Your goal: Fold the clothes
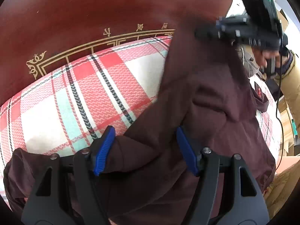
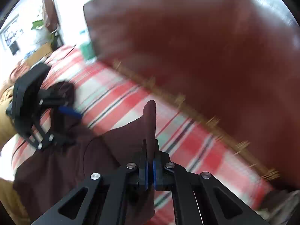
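Left wrist view
- Garment: a dark maroon garment lies rumpled on a plaid bedsheet of red, white and mint checks with dark lines; it fills the lower and right part of the picture.
- Left gripper: the left gripper has its blue-padded fingers standing apart, with a raised fold of the maroon cloth lying between them; the pads do not press on it.
- Backdrop: a dark red headboard with a gold line border and gold characters rises behind the sheet.
- Right gripper: the right gripper shows blurred at the upper right, above the garment's far end; its jaws are not readable here.
- Person: a tan sleeve shows at the right edge.

Right wrist view
- Right gripper: the right gripper is clamped together on a thin upright strip of the maroon garment, which sticks up past the fingertips.
- Garment: the rest of the cloth spreads left and down over the plaid bedsheet.
- Left gripper: the left gripper sits at the left over the garment's other end, one blue pad visible, jaws apart.
- Backdrop: the headboard is blurred across the upper right; a bright room with a green plant shows at the upper left.
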The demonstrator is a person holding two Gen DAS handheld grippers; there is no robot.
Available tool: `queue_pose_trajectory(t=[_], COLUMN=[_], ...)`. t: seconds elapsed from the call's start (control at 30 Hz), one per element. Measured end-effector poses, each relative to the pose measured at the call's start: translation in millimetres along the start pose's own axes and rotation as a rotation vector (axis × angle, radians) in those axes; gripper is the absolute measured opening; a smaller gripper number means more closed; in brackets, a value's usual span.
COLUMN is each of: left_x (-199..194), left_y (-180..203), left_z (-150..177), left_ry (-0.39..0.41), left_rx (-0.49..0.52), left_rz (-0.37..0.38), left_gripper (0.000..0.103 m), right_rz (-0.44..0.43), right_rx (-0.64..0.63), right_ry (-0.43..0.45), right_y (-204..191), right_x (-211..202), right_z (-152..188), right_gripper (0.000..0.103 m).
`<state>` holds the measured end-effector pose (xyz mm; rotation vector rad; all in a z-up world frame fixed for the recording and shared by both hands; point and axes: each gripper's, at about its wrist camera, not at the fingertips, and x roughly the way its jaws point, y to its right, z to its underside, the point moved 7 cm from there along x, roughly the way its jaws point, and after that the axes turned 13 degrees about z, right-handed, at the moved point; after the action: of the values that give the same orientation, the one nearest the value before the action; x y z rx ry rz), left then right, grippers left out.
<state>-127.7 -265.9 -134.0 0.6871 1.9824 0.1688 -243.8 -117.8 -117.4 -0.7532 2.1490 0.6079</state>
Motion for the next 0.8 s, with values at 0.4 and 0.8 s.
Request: queue_pose_trajectory(t=[0.4,0.8], left_x=[13,26], left_y=[1,19], left_z=[-7,-14], left_ry=[-0.019,-0.054], left_rx=[-0.025,-0.095], left_rz=[0.039,0.289], left_gripper=[0.069,0.081], right_rz=[0.004,0.195], right_rx=[0.407,0.467], right_ry=[0.146,0.068], right_y=[80,94], right_x=[17,17], right_z=[9,54], right_gripper=[0.004,0.047])
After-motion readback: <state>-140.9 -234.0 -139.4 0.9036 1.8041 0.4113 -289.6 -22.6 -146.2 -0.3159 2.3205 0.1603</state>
